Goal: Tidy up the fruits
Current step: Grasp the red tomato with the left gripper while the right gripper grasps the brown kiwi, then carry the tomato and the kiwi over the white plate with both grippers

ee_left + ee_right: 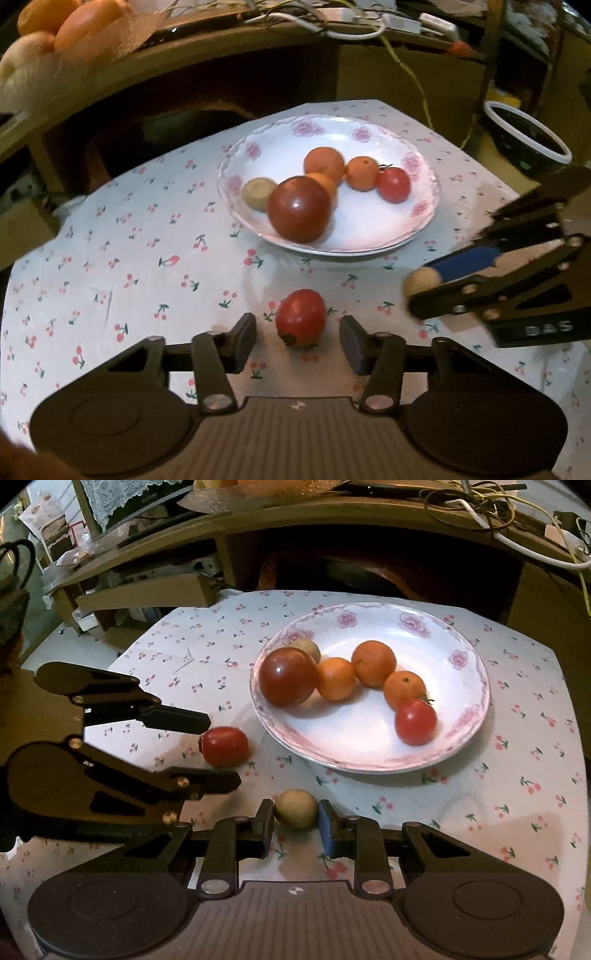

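A white floral plate [424,218] [469,664] holds a large dark red tomato [299,208] [287,675], three small oranges, a small red tomato [393,184] [415,722] and a tan fruit [258,192]. My left gripper [298,334] [221,749] is open around a small red tomato [301,317] [224,746] lying on the cloth. My right gripper [296,818] [417,291] is shut on a small tan round fruit [296,808] [423,282], in front of the plate.
The cherry-print tablecloth [129,258] [517,794] covers a small table. Behind it stands a wooden shelf with cables [351,22] and a bag of oranges [74,22]. A black bowl with a white rim [528,133] sits at the right.
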Tool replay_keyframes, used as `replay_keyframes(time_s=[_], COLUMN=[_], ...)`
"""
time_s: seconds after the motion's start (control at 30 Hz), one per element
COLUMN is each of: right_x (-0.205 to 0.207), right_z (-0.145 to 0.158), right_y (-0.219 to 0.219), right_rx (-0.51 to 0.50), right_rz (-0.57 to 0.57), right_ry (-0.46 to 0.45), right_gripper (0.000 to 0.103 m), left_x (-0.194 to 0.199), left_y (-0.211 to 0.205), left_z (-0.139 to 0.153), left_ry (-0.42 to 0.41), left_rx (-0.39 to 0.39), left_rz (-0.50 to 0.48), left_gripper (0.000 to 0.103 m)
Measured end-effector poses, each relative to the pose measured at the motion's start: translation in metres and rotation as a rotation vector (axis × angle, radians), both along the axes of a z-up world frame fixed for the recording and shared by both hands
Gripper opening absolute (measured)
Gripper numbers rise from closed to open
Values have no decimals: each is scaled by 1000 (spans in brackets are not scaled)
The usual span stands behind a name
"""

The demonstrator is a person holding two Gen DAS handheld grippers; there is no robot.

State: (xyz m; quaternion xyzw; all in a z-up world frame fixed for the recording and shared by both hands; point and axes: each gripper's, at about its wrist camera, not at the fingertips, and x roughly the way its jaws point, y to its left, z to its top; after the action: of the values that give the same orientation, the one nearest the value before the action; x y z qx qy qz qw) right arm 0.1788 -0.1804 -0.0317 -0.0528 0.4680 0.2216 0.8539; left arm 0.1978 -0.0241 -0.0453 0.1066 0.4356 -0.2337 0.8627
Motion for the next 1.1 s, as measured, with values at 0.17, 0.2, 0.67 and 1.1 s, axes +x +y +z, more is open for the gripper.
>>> replay_keyframes(time_s=[0.17, 0.2, 0.67, 1.1], right_x=[-3, -4, -12, -51], right_z=[1, 1, 9, 4], right_y=[-7, -8, -16, -11], right_rx=[-10, -9, -41, -102], right_rz=[-22, -24, -41, -13], right_ry=[1, 3, 0, 11], right_gripper=[27, 27, 27, 27], left_x=[2, 2, -26, -76], left_y=[-2, -3, -24, -32], left_z=[1, 1, 15, 9], left_ry=[-7, -4, -16, 33], left_rx=[-12, -13, 41, 78], left_rz=[21, 19, -12, -59], left_gripper=[41, 35, 34, 34])
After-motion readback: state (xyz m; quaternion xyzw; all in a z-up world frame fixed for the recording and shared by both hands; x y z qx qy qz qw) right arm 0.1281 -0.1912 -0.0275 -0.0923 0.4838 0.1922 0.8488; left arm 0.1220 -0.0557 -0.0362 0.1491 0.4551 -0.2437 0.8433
